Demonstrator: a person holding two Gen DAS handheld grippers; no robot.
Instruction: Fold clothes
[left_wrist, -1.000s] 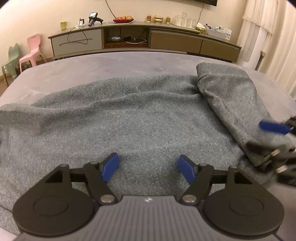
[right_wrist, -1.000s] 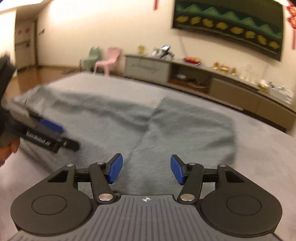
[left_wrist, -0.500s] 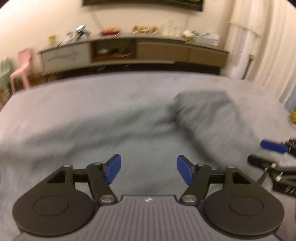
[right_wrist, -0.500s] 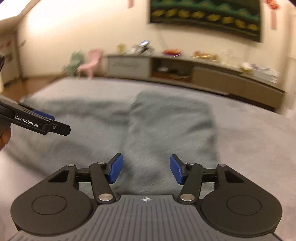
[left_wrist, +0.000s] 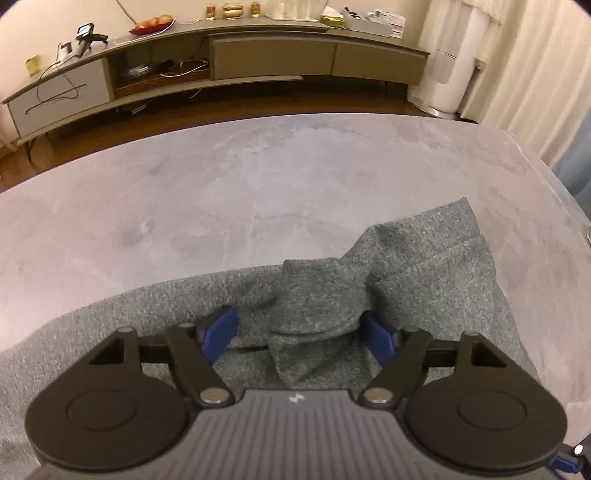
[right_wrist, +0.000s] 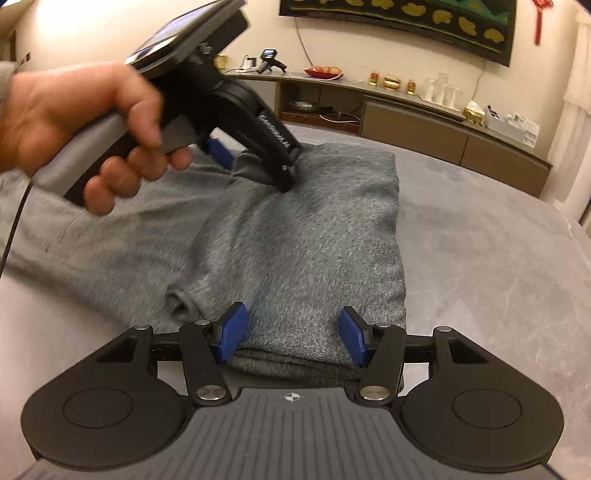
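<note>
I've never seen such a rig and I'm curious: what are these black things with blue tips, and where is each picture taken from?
A person holds a hand-held gripper in each hand; a camera on each looks along its two blue-padded fingers. One picture looks out from the left hand-held gripper, the other from the right hand-held gripper, which also shows the person's left hand on the left one's handle. A grey knitted garment, partly folded, lies on a grey soft surface. The left jaws have just been opening, a bunched fold between them; the right jaws stand open at the folded edge.
</note>
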